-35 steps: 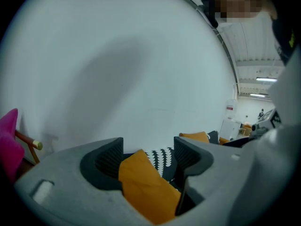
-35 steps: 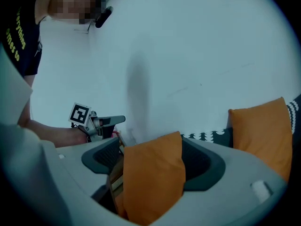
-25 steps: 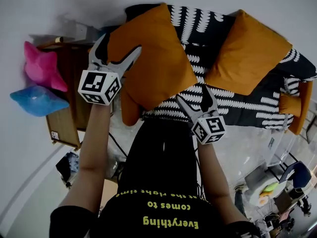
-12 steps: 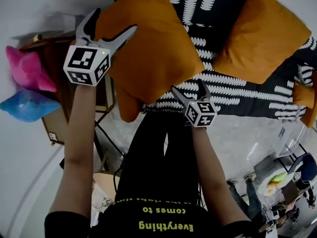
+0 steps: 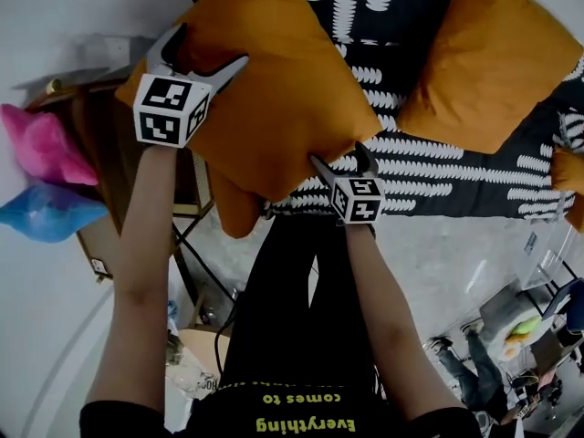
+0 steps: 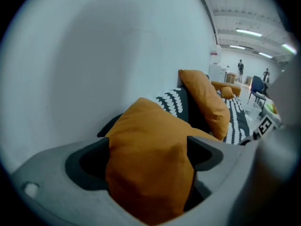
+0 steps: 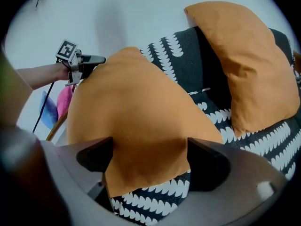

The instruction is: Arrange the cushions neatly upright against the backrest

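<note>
A big orange cushion (image 5: 283, 89) leans on the black-and-white patterned sofa (image 5: 429, 162). My left gripper (image 5: 212, 46) straddles its upper left corner, and the fabric (image 6: 150, 159) fills the gap between the wide jaws. My right gripper (image 5: 339, 153) sits at the lower right corner, where the cushion (image 7: 136, 112) lies between jaws that have just been closing a little. Neither pair visibly pinches the fabric. A second orange cushion (image 5: 493, 62) stands upright to the right, also seen as the second cushion (image 7: 249, 65) in the right gripper view.
A wooden side table (image 5: 100, 181) stands left of the sofa, with a pink plush (image 5: 41, 144) and a blue plush (image 5: 46, 213) beside it. A small orange cushion (image 5: 570, 176) shows at the right edge. Cables and clutter lie on the floor.
Both grippers have come down onto the big cushion's corners, the right one more. The left gripper has rolled slightly. The cushion now sits between both pairs of jaws.
</note>
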